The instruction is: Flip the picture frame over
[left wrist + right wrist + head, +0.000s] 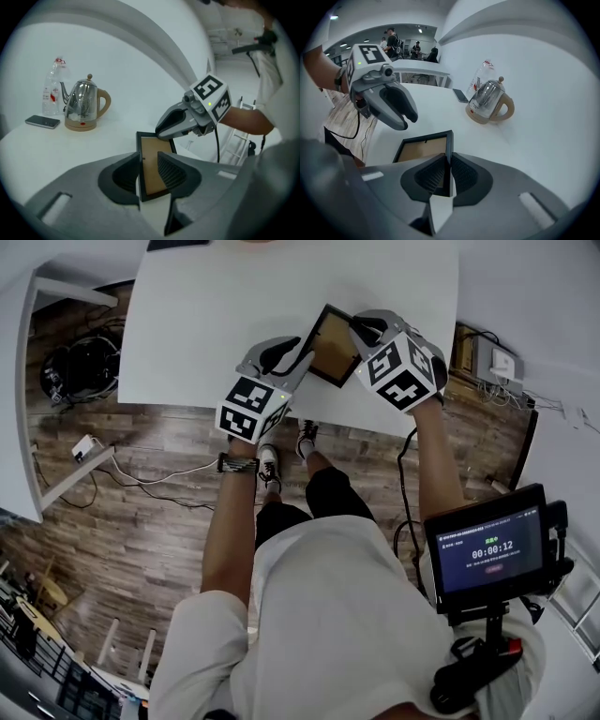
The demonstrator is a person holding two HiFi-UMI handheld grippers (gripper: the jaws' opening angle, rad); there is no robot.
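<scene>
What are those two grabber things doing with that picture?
A person is flipping a picture frame using two handheld grippers. The right gripper is clamped on one edge and holds the frame tilted up from the white table, its brown back showing. The left gripper has its jaws open around another edge, not yet squeezing.

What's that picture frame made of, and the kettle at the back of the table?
Picture frame: a matt black rim, wood or plastic, I can't tell which; the plain brown back panel looks like fibreboard or card. Kettle: the mirror-bright body that reflects the room is probably polished steel; the dull beige handle and base look like plastic.
</scene>
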